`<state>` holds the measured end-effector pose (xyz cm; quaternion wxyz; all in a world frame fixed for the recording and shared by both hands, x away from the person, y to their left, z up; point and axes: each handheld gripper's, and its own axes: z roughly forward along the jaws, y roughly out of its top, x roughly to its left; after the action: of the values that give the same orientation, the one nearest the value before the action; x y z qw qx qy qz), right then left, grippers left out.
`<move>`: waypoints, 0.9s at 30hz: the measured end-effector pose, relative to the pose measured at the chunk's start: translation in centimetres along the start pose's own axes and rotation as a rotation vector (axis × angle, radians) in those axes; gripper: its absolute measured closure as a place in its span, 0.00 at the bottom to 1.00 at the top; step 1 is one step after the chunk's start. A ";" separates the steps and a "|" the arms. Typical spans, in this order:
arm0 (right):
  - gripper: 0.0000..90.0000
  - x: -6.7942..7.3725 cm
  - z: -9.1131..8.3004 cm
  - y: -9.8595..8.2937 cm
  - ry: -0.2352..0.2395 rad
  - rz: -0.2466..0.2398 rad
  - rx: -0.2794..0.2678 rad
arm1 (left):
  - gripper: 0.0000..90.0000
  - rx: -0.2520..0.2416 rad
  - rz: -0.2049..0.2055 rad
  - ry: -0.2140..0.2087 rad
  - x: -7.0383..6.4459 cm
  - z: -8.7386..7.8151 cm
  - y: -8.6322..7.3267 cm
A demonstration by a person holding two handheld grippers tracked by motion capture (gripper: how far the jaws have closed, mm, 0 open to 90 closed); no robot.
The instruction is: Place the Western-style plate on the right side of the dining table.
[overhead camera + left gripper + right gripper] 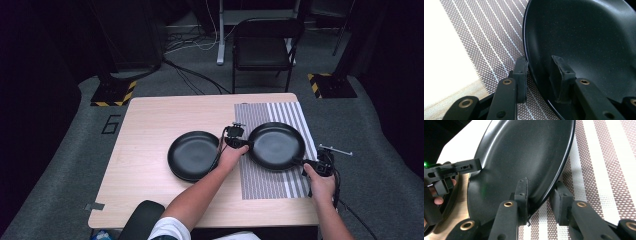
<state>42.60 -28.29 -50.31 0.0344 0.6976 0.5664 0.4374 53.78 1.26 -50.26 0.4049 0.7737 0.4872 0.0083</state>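
Presently listed, largest first. Counter (150,150): one, pale wood. Striped mat (285,187): one, at counter's right. Black plates: two; left plate (192,155) on bare wood, right plate (276,146) on mat, gripped at opposite rims. Left hand-held gripper (243,144) and right hand-held gripper (306,162): two, each clenched astride right plate's rim. Advice: lift level, both sides together.

it looked like a lab or recording studio rather than a home: a lone wooden table (150,150) stood on grey carpet (65,165), ringed by dark curtains. yellow-and-black hazard tape marked stand bases (112,93), loose cables (195,45) trailed over the floor, and a black folding chair (262,47) waited behind.
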 end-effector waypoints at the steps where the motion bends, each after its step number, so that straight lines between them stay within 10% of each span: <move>1: 0.77 -0.1 0.1 0.0 0.003 -0.001 -0.006 | 0.75 -0.002 -0.003 0.001 0.0 0.1 0.0; 27: 0.77 -1.2 1.3 0.5 0.004 0.041 0.001 | 0.75 0.011 -0.016 0.029 0.0 0.9 0.1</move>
<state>43.88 -28.92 -51.51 0.0241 0.7082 0.5523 0.4392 54.19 0.68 -50.80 0.3937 0.7718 0.4991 0.0138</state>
